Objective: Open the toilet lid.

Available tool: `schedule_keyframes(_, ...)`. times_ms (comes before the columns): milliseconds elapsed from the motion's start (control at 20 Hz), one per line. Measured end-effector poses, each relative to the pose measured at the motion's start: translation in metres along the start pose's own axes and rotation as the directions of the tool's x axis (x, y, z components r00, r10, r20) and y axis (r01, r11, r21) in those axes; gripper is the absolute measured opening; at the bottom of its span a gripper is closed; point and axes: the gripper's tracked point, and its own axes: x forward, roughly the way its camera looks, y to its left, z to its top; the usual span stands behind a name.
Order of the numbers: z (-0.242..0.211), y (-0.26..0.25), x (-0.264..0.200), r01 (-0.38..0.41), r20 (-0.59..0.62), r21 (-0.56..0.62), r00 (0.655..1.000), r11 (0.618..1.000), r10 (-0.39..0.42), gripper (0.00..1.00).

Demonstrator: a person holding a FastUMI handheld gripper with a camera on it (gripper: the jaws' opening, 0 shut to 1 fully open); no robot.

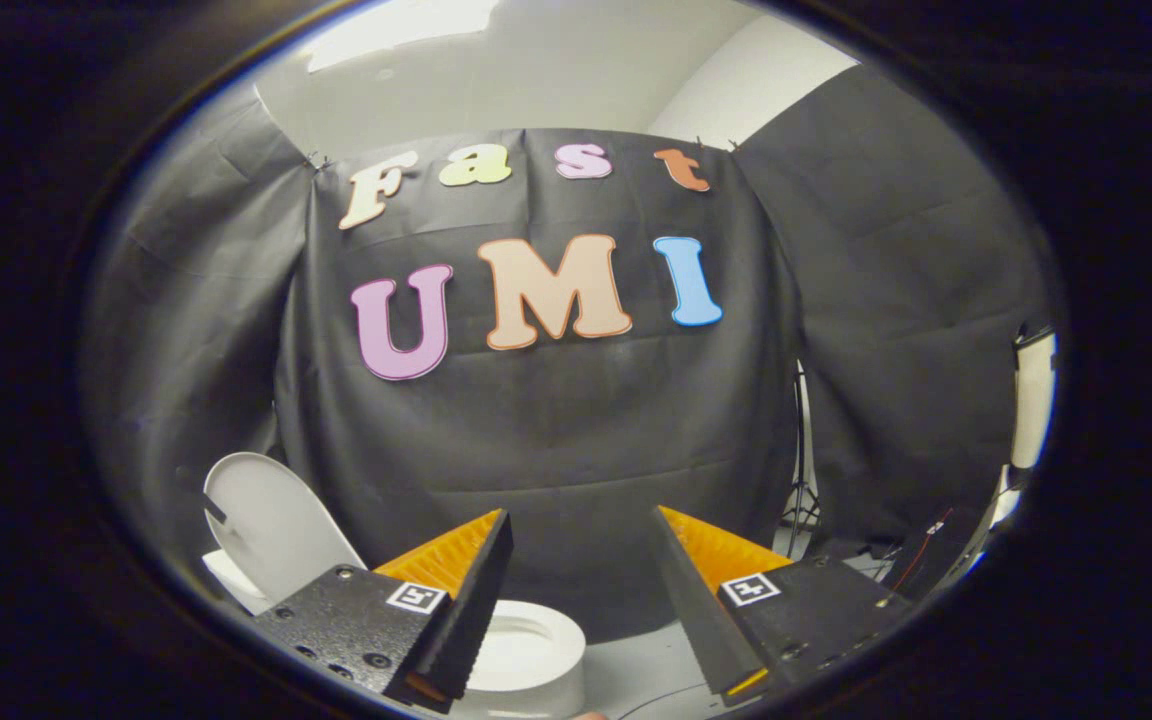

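A white toilet stands low, partly behind my left finger. Its lid (271,525) is raised upright, leaning back to the left toward the black cloth wall. The bowl with its seat ring (528,645) shows between and below the fingers, close to the left one. My gripper (581,525) is open, held above the toilet, and its fingers (471,590) have nothing between them. They touch neither the lid nor the bowl.
Black cloth forms the booth's back and side walls. A tripod stand (801,470) rises at a gap in the cloth to the right. Red and white cables (921,555) lie on the floor beyond the right finger. A white panel (1031,400) stands far right.
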Motion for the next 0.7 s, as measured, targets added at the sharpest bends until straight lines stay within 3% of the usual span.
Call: schedule_keyframes(700,-0.016,-0.009,-0.005,0.0,-0.039,0.015,0.999,1.0,0.001,0.85)
